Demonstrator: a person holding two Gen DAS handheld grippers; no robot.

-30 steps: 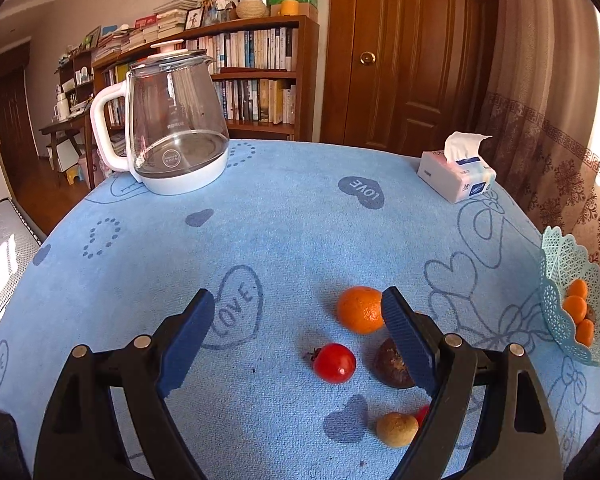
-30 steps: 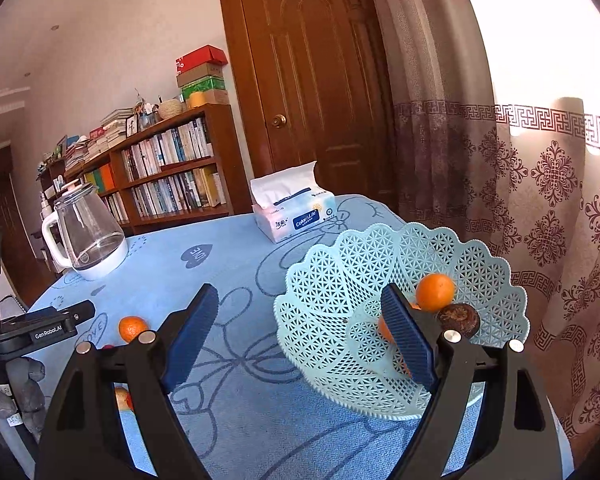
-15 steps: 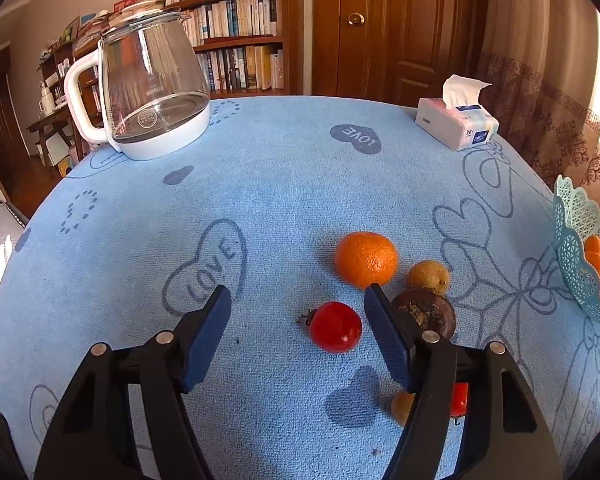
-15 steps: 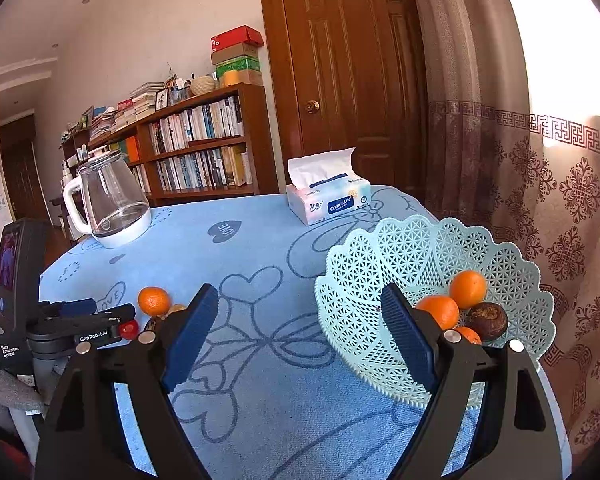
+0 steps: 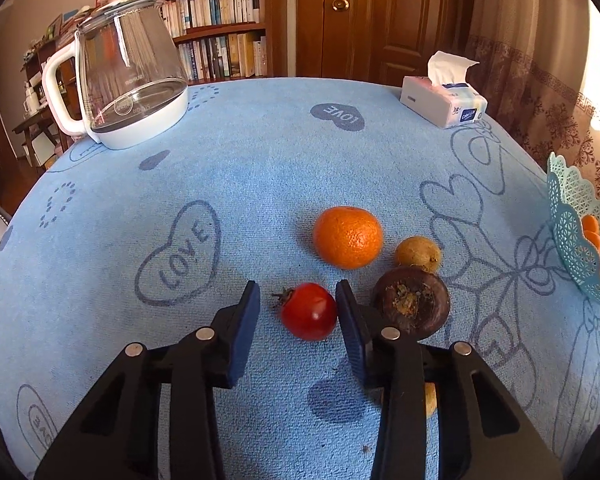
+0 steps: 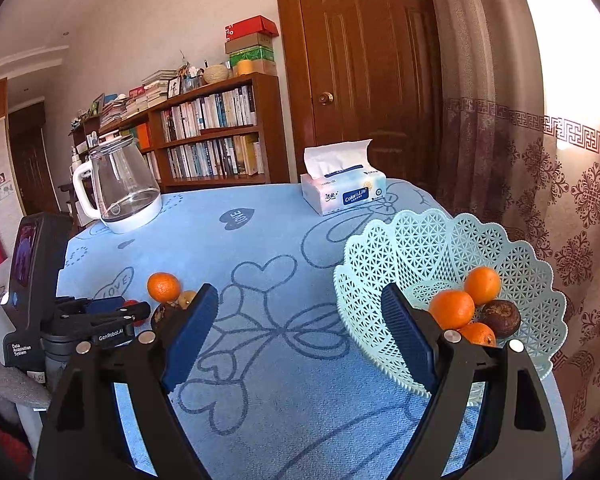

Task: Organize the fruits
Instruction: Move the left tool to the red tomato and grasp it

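Picking step in hand. Left tool low over the blue heart-printed tabletop, jaws apart and straddling the small red round tomato with a dark stalk; right-hand pad just beside the tomato's skin, possibly touching, left-hand pad with a clear gap. Not yet clamped, by the look of it.

Around the tomato: large orange mandarin at 1 o'clock, apart from it; dark brown wrinkled round fruit at 3 o'clock, just outside the right jaw; small tan round fruit at 2 o'clock, farther back. Pale green lattice plastic basket well off at 3 o'clock, at the tabletop's edge.

Right tool idle, jaws wide apart and holding nothing, with the basket at 2 o'clock from it, already carrying mandarins and one dark fruit.

Next move likely: gentle closing on the tomato, soft skin calling for light pressure; then a straight lift, clear of the dark fruit beside the right jaw, and a carry toward the basket.
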